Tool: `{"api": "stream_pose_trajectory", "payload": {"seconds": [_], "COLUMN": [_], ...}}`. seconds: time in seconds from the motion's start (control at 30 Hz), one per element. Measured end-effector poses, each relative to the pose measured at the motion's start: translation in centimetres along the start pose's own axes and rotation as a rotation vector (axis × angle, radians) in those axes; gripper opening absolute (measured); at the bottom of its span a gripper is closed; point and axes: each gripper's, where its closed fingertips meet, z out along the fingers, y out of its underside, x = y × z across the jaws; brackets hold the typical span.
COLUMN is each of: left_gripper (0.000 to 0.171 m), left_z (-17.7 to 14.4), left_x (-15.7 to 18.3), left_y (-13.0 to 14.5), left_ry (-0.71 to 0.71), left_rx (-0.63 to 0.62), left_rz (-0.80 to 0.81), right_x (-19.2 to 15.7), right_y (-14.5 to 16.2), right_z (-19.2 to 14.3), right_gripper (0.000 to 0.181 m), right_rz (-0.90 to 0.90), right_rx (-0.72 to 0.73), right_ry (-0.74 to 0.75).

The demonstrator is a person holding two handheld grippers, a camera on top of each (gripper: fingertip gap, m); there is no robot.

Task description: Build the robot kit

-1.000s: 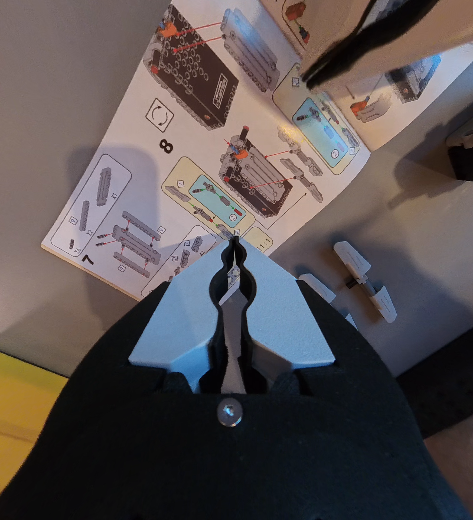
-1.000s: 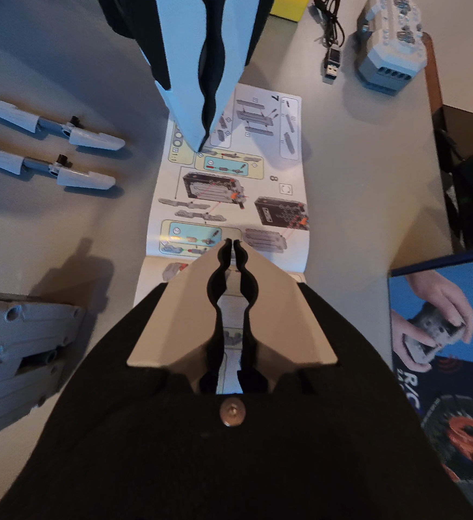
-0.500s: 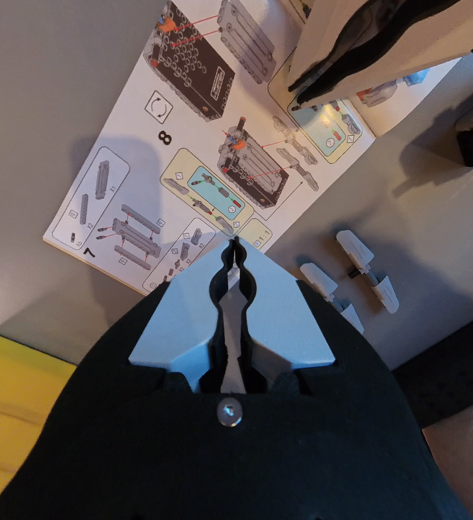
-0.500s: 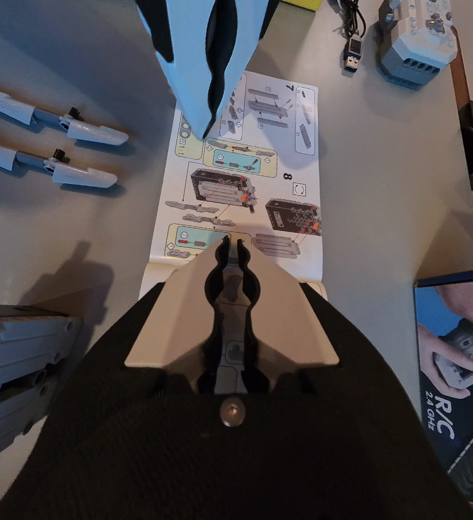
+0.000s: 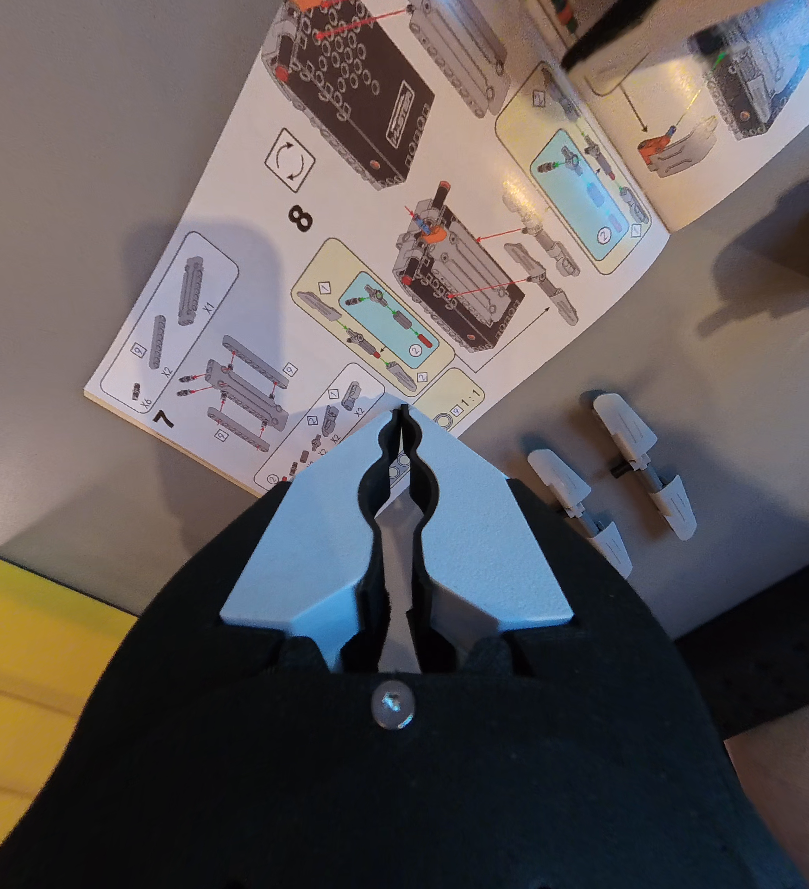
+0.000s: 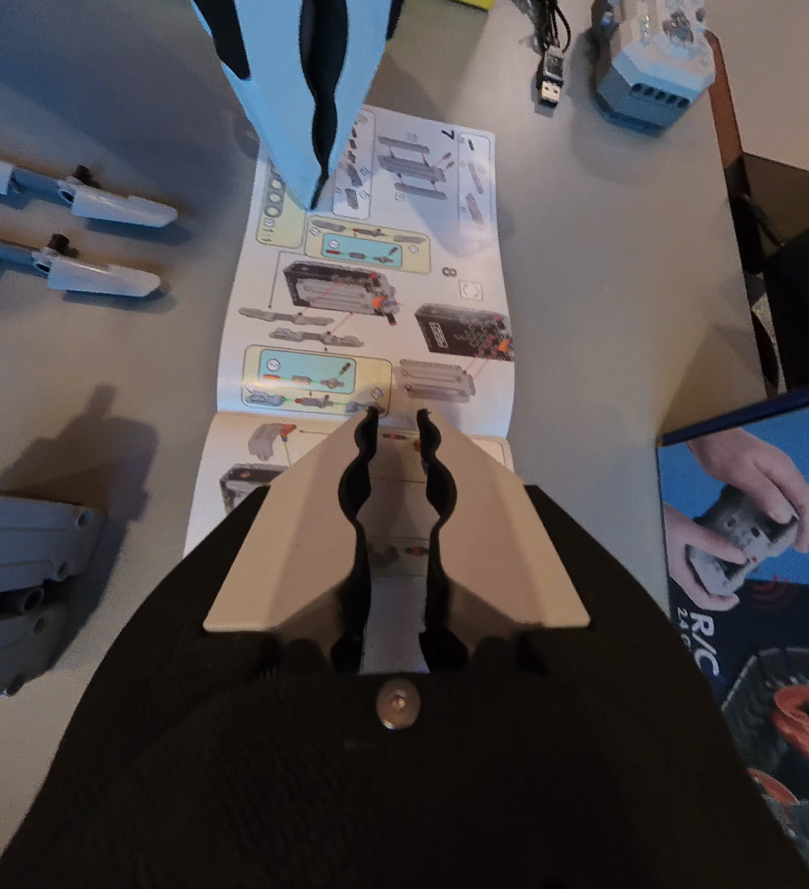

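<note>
An open instruction booklet (image 5: 354,202) lies flat on the grey table (image 5: 56,144). My left gripper (image 5: 402,409) is shut and empty, its tips over the booklet's near edge. It also shows in the right wrist view (image 6: 315,199), pointing down at the booklet's far page. My right gripper (image 6: 395,413) is open a little and empty, its tips over the booklet's (image 6: 368,298) fold. In the left wrist view it is a blur at the top right (image 5: 609,57).
Two white and grey wing-shaped assemblies (image 6: 85,204) (image 6: 85,276) lie left of the booklet, also in the left wrist view (image 5: 570,500) (image 5: 643,462). A grey beam assembly (image 6: 12,553), a USB plug (image 6: 551,89), a grey hub (image 6: 652,72), a blue box (image 6: 753,529) and a yellow object (image 5: 22,673) surround it. The gap from one gripper's tips to the other's is roughly 11 cm. My left gripper is the nearer one to the USB plug (image 6: 551,89): about 20 cm, against 25 cm.
My right gripper's jaws have parted from nearly closed to a small gap, and it has drawn back along the booklet. My left gripper stays shut and has shifted only slightly.
</note>
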Motion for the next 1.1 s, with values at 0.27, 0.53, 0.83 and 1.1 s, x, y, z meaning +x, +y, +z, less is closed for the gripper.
{"api": "stream_pose_trajectory", "payload": {"seconds": [0.27, 0.53, 0.83, 1.1], "left_gripper": [0.000, 0.000, 0.000, 0.000], "left_z": [0.0, 0.0, 0.0, 0.0], "left_x": [0.0, 0.0, 0.0, 0.0], "left_y": [0.0, 0.0, 0.0, 0.0], "left_ry": [-0.001, 0.001, 0.015, 0.018], "left_rx": [-0.001, 0.000, 0.004, 0.005], "left_rz": [0.002, -0.001, -0.010, -0.011], "right_x": [1.3, 1.0, 0.3, -0.9], "right_y": [-0.6, -1.5, -2.4, -2.7], "right_z": [-1.1, -0.9, -0.5, 0.4], "right_gripper": [0.005, 0.000, 0.000, 0.000], "right_rz": [-0.001, -0.037, 0.013, 0.032], "right_rx": [0.021, 0.026, 0.085, 0.089], "right_ry": [0.066, 0.085, 0.038, -0.019]}}
